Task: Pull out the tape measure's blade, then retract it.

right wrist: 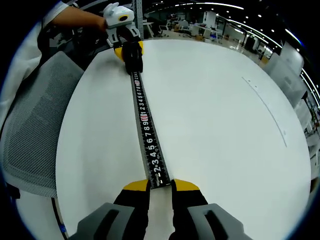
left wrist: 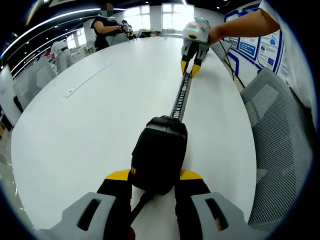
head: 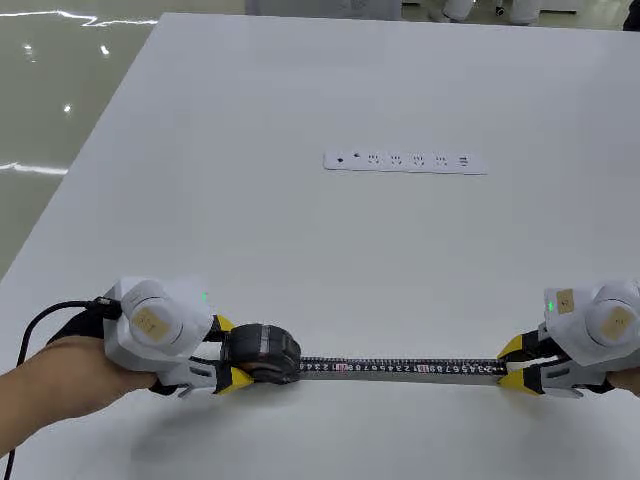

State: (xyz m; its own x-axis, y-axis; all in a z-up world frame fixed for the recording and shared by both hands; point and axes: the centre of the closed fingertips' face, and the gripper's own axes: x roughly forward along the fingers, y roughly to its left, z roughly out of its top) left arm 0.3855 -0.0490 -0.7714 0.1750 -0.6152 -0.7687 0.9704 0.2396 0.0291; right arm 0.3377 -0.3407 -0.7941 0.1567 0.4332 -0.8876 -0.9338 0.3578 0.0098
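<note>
Tape measure case [head: 263,352] clamped in left gripper [head: 230,351], end of extended blade [head: 400,367] pinched in right gripper [head: 513,362]

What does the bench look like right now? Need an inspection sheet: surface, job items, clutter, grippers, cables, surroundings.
Surface: white table, flat, no spills seen.
Job's things: black tape measure case at the near edge; blade drawn out, lying flat between the two grippers, numbers up.
Clutter: white power strip mid-table, apart from the work.
Grippers: left gripper shut on the tape measure case; right gripper shut on the blade's end.
Cables: black cable runs from the left gripper off the near edge.
Surroundings: grey mesh chair beside the table; person at the far end; glossy floor.
</note>
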